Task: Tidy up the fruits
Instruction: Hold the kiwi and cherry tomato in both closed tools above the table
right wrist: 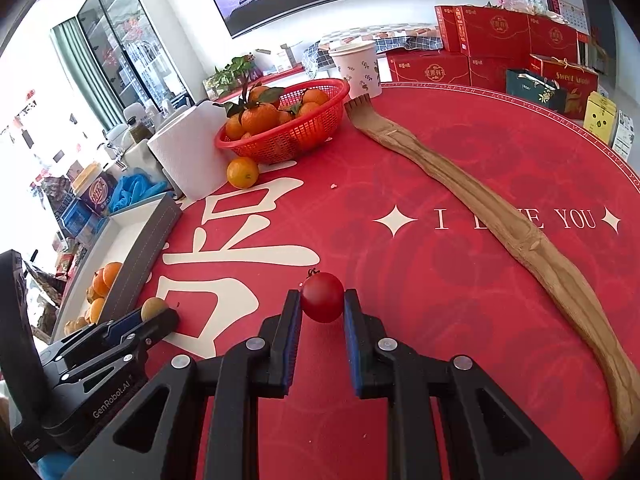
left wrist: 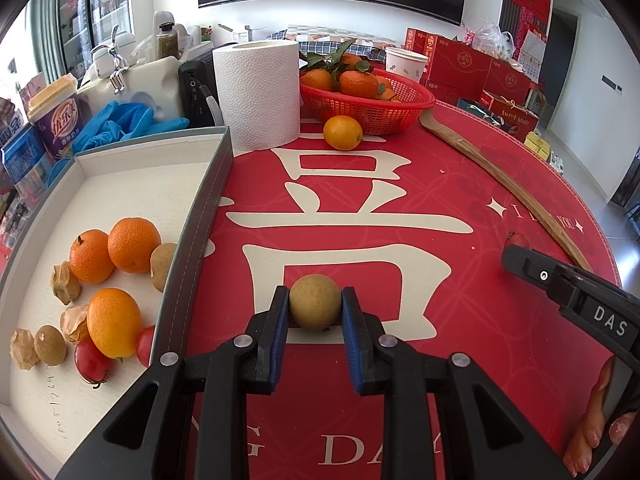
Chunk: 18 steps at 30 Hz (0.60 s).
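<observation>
My left gripper (left wrist: pixel 315 300) is shut on a round tan longan (left wrist: pixel 315 307), its blue pads pressing both sides, low over the red mat. To its left lies a shallow white tray (left wrist: pixel 132 184) that holds oranges (left wrist: pixel 134 245), cherry tomatoes (left wrist: pixel 91 362), more longans and papery husked fruit. In the right wrist view my right gripper (right wrist: pixel 322 300) is shut on a red cherry tomato (right wrist: pixel 322 297), just above the mat. The left gripper (right wrist: pixel 160 314) shows there at lower left with its longan (right wrist: pixel 153 307). One loose orange (left wrist: pixel 342 132) rests in front of the red basket (left wrist: pixel 368 108).
The basket of leafy tangerines stands at the back beside a paper towel roll (left wrist: pixel 258 94) and a paper cup (left wrist: pixel 405 62). A long wooden back scratcher (right wrist: pixel 500 216) lies along the mat's right side. Red gift boxes (right wrist: pixel 496 40), blue gloves (left wrist: pixel 124 122) and bottles crowd the far edges.
</observation>
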Motion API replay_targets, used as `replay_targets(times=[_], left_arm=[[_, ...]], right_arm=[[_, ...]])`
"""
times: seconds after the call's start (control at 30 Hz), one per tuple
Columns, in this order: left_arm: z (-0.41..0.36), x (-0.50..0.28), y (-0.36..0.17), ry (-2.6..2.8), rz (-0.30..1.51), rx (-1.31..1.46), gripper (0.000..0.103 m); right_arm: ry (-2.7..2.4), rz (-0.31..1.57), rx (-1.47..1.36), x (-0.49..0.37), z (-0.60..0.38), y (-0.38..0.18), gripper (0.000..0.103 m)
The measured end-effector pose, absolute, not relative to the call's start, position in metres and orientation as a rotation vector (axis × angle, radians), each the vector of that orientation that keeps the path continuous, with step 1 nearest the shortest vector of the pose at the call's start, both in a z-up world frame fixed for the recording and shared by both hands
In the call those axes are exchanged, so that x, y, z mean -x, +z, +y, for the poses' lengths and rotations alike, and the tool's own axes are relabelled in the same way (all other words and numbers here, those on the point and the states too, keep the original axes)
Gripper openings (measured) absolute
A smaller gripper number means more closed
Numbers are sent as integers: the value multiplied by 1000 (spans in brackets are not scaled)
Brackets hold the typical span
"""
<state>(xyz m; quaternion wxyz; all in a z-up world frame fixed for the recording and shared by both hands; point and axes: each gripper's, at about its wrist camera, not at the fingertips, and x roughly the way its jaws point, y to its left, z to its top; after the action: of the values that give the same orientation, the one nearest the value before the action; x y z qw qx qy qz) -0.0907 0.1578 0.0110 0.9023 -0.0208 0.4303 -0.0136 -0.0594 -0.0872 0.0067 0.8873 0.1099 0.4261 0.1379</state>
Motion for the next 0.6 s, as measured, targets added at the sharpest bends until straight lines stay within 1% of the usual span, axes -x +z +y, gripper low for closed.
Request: replay_targets(times=[0.6], left_arm=[[158,91,11,-28,890,42,28]], right_arm=[[298,893,-222,59,-85,5,22]])
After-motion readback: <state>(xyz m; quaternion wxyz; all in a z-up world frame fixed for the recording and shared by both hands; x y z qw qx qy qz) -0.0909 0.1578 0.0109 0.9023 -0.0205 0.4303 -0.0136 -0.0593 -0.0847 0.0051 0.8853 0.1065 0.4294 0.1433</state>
